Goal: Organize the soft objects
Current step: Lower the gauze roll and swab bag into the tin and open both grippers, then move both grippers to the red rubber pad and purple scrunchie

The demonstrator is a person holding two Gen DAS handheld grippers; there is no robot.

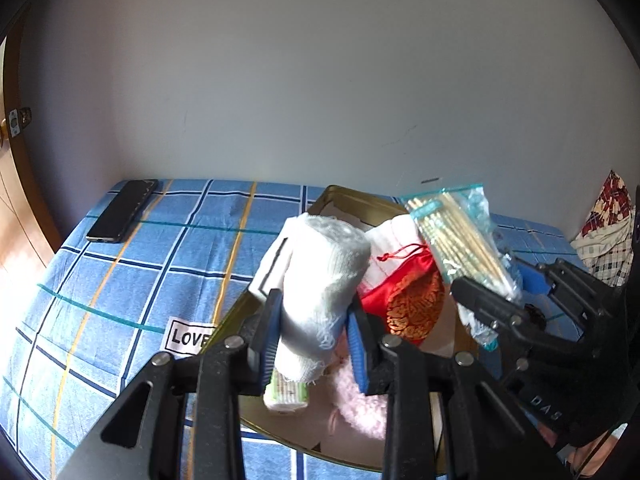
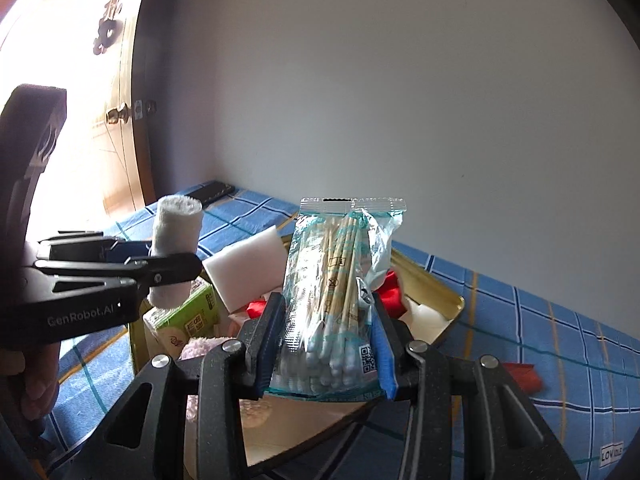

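Note:
My left gripper is shut on a rolled white towel and holds it above the gold tray; the towel also shows in the right wrist view. My right gripper is shut on a clear bag of cotton swabs, also held above the tray; the bag shows in the left wrist view. In the tray lie a red and gold pouch, a pink fluffy cloth, a white sponge block and a green tissue pack.
The tray rests on a blue checked cloth. A black phone lies at the cloth's far left. A red item lies on the cloth right of the tray. Patterned fabric is piled at the right. A wall stands behind.

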